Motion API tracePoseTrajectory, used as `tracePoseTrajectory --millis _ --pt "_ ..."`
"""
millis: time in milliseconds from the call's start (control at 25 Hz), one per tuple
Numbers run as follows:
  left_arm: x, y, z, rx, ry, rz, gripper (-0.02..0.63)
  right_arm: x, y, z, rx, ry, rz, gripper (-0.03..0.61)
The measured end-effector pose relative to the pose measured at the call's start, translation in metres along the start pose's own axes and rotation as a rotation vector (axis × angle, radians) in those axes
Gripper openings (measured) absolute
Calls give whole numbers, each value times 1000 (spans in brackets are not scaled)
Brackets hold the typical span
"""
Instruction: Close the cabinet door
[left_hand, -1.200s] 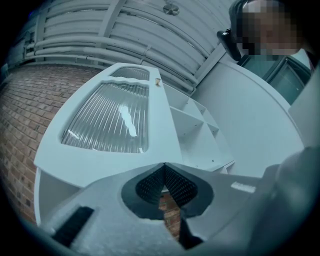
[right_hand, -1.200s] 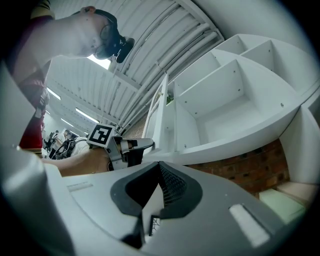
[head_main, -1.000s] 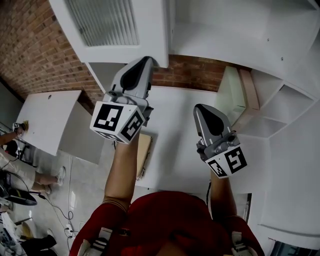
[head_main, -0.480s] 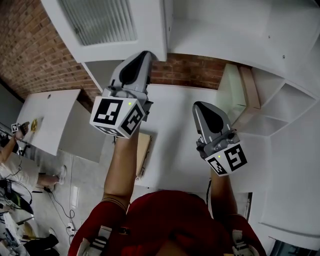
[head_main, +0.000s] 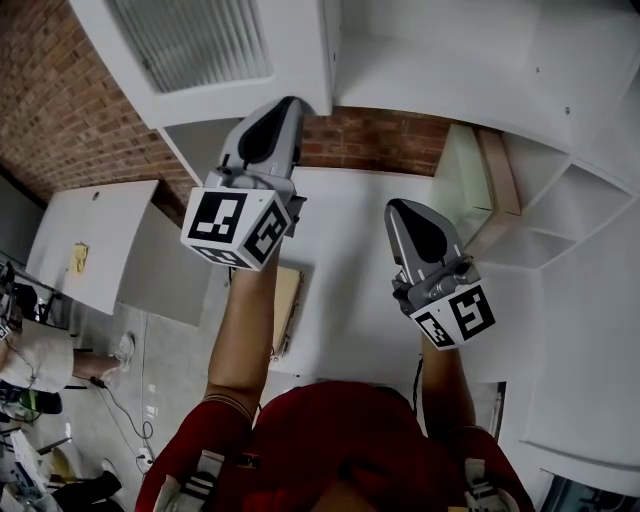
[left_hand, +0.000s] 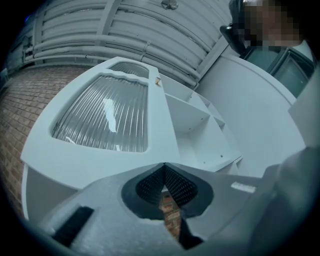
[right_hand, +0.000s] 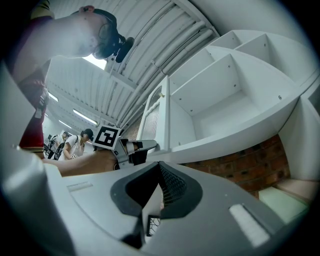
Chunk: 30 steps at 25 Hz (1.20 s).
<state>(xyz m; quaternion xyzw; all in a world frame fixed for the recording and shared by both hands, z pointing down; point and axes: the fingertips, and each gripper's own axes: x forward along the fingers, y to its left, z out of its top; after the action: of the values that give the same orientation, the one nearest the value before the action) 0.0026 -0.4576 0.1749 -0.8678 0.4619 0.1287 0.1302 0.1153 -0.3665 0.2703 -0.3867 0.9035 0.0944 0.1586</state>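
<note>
The white cabinet door (head_main: 190, 40) with a ribbed glass pane stands swung open at the upper left, beside the open cabinet (head_main: 450, 60) with bare white shelves. My left gripper (head_main: 288, 103) is shut with nothing in it. Its tip is just under the door's lower corner; I cannot tell whether it touches. In the left gripper view the door (left_hand: 105, 115) fills the space just beyond the closed left gripper (left_hand: 163, 165). My right gripper (head_main: 398, 207) is shut and empty, lower and to the right, above the white counter (head_main: 350, 270). The right gripper (right_hand: 160, 164) faces the shelves (right_hand: 225, 95) and sees the left gripper (right_hand: 132, 147) by the door's edge.
A brick wall (head_main: 60, 110) runs behind the counter. A white tabletop (head_main: 90, 240) lies at the left, and a wooden board (head_main: 287, 300) sits by the counter's edge. Open white shelving (head_main: 560, 220) stands at the right. People (head_main: 30, 350) are at the far left.
Both grippers stay almost where they were, still shut. The view has shifted a little, and the person at the far left edge has moved lower in the picture.
</note>
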Motion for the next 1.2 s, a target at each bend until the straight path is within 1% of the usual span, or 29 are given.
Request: tracePoseTrajectory --millis 360,800,1200 --pt "7 1 -11 -9 17 -21 0 2 0 1 -13 1 -12 14" --pt "8 1 -11 -19 30 -35 0 1 2 5 -21 6 -39 14" --pt "-2 -4 -12 -29 51 -53 0 3 12 18 -43 -7 -44 13"
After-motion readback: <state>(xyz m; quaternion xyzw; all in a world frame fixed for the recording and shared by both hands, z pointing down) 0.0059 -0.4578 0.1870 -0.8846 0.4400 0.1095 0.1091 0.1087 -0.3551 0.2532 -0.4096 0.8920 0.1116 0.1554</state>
